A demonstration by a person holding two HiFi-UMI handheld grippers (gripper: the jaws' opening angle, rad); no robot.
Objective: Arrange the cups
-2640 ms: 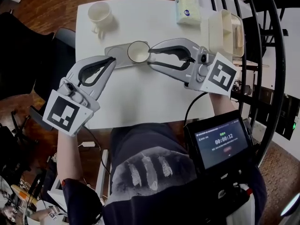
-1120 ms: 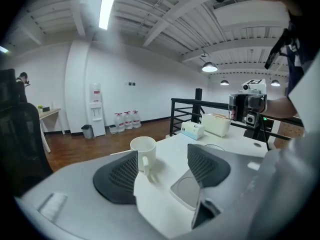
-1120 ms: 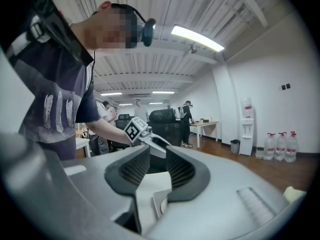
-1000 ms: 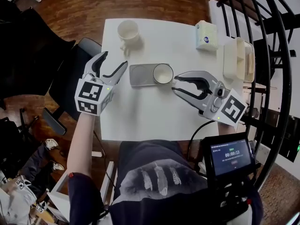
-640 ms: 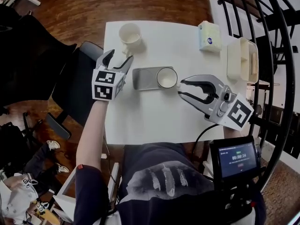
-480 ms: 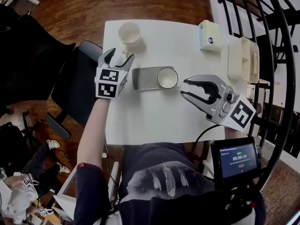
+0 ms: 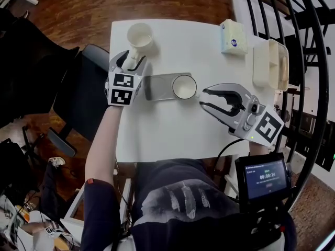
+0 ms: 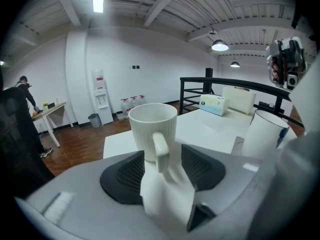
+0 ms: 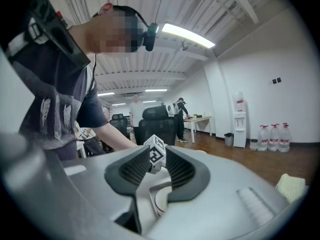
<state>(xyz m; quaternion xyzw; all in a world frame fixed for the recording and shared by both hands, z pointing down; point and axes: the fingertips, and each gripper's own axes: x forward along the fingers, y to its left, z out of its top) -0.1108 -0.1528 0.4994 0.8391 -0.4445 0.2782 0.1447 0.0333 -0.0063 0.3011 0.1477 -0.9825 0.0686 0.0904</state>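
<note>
A white ribbed cup (image 7: 140,36) stands at the table's far left, with its handle (image 8: 161,151) turned toward me. My left gripper (image 7: 133,60) has come down on that handle. Its jaws have just been closing, and in the left gripper view (image 8: 162,159) the handle stands between the pads with a gap on each side. A second white cup (image 7: 184,86) sits on the right end of a grey tray (image 7: 157,87). To the right of that cup my right gripper (image 7: 203,97) hangs partly open with nothing in it (image 9: 159,181).
A tissue box (image 7: 233,36) and a white lidded container (image 7: 269,61) stand at the table's far right. A black railing (image 7: 309,61) runs along the right side. A dark office chair (image 7: 78,82) is at the table's left edge.
My left gripper moved forward and down to the far-left cup, and its jaws narrowed round the handle. My right gripper let go of the cup on the tray, drew back and now holds still.
</note>
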